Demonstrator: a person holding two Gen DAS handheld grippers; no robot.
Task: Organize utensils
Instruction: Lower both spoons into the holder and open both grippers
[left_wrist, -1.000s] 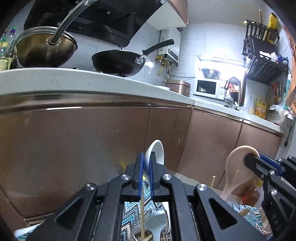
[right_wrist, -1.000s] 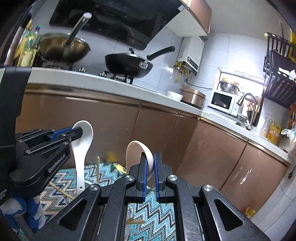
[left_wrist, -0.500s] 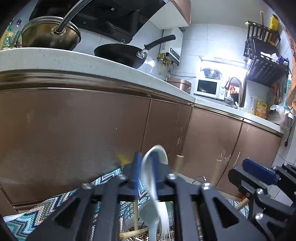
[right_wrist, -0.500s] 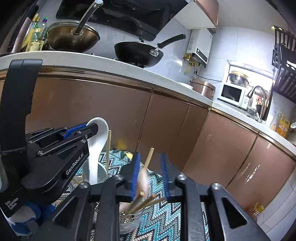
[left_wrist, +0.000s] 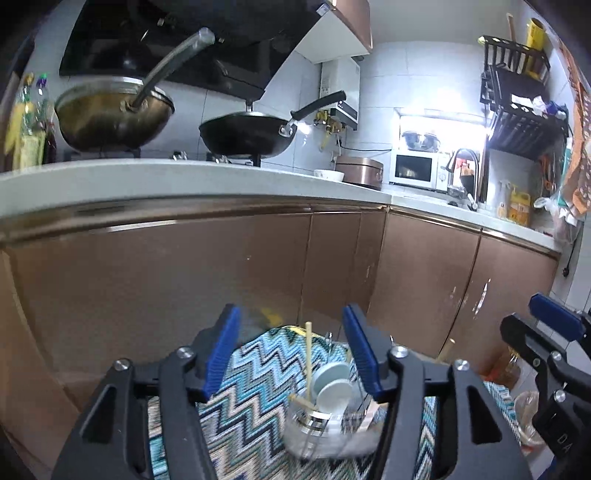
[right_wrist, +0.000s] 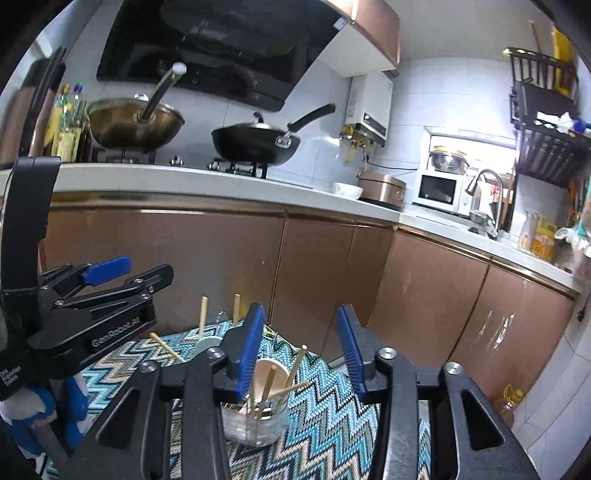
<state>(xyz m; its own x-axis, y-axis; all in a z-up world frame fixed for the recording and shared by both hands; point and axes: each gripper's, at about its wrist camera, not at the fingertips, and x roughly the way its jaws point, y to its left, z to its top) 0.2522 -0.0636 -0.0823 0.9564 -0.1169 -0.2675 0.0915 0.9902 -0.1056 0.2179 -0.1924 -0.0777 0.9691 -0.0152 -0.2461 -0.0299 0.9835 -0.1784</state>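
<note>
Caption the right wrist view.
Open right tongs above a clear cup holding a beige spoon and chopsticks.

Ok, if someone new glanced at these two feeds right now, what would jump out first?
Probably the two open grippers: the left gripper frames a holder with white spoons and a chopstick, and the right gripper frames a clear jar holding a beige spoon and chopsticks. Both containers stand on a zigzag mat. Behind, a black wok sits on the stove.
</note>
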